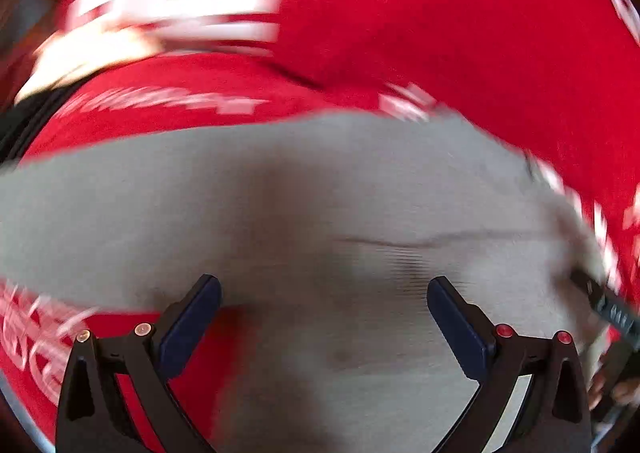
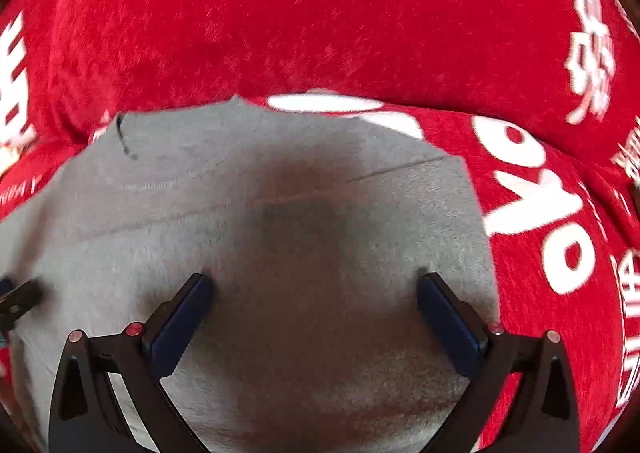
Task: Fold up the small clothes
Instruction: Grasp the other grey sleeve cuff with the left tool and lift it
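A small grey garment (image 1: pixel 304 197) lies flat on a red cloth with white lettering (image 1: pixel 460 21); the left wrist view is blurred by motion. My left gripper (image 1: pixel 324 289) hangs open just above the grey fabric, nothing between its fingers. In the right wrist view the same grey garment (image 2: pixel 280 213) fills the middle, with a seam line and a small dark mark near its far left corner. My right gripper (image 2: pixel 314 287) is open over it, its dark blue pads (image 2: pixel 180 321) close to the fabric. The other gripper's tip (image 2: pixel 18 299) shows at the left edge.
The red cloth (image 2: pixel 320 13) with large white letters (image 2: pixel 536 189) covers the whole surface around the garment and rises in a fold behind it. A dark gripper part (image 1: pixel 608 309) shows at the right edge of the left wrist view.
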`<state>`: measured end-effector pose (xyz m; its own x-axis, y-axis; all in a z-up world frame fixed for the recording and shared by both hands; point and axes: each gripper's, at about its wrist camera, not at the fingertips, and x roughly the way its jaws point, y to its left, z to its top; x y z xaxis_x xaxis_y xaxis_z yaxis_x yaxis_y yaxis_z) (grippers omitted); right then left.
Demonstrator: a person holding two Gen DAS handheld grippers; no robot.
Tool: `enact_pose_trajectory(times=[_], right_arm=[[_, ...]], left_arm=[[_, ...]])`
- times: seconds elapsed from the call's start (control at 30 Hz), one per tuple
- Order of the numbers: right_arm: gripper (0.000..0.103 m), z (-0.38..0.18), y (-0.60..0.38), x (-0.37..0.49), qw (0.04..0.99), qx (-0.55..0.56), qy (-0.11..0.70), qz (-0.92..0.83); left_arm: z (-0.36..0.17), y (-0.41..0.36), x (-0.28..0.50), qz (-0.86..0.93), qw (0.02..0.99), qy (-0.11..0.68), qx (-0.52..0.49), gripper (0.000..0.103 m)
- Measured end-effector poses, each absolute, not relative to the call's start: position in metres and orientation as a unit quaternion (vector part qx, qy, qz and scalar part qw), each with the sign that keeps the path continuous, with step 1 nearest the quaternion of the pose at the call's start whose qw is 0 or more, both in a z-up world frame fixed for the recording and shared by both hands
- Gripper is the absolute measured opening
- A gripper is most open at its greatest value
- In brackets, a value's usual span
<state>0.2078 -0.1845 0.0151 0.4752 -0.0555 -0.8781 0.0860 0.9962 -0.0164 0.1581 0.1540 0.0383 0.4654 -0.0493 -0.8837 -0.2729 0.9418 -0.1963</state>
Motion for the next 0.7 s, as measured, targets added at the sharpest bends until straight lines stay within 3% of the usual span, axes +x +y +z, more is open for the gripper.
enact_pose_trajectory(times=[0.23, 0.37, 0.5, 0.57, 0.63, 0.7], right_arm=[[0.103, 0.027, -0.132, 0.162, 0.887, 0.035, 0.459, 0.020], [0.103, 0.014, -0.095, 0.152, 0.880, -0.008, 0.473, 0.042], [0.103, 0.017, -0.073, 0.141, 0.887, -0.064, 0.455, 0.042], [0.103, 0.017, -0.072, 0.140, 0.885, -0.069, 0.459, 0.039], [0.103, 0.021, -0.071, 0.139, 0.884, -0.068, 0.461, 0.034], [0.103, 0.030, -0.069, 0.140, 0.886, -0.061, 0.458, 0.035]], left_arm=[[0.025, 0.367, 0.044, 0.320, 0.784, 0.421, -0.326, 0.103], [0.018, 0.433, 0.045, 0.386, 0.762, 0.417, -0.311, 0.103], [0.015, 0.441, 0.084, 0.392, 0.767, 0.431, -0.270, 0.102], [0.018, 0.440, 0.097, 0.377, 0.780, 0.434, -0.247, 0.085], [0.025, 0.437, 0.095, 0.356, 0.799, 0.418, -0.246, 0.024], [0.026, 0.444, 0.087, 0.331, 0.804, 0.409, -0.278, 0.016]])
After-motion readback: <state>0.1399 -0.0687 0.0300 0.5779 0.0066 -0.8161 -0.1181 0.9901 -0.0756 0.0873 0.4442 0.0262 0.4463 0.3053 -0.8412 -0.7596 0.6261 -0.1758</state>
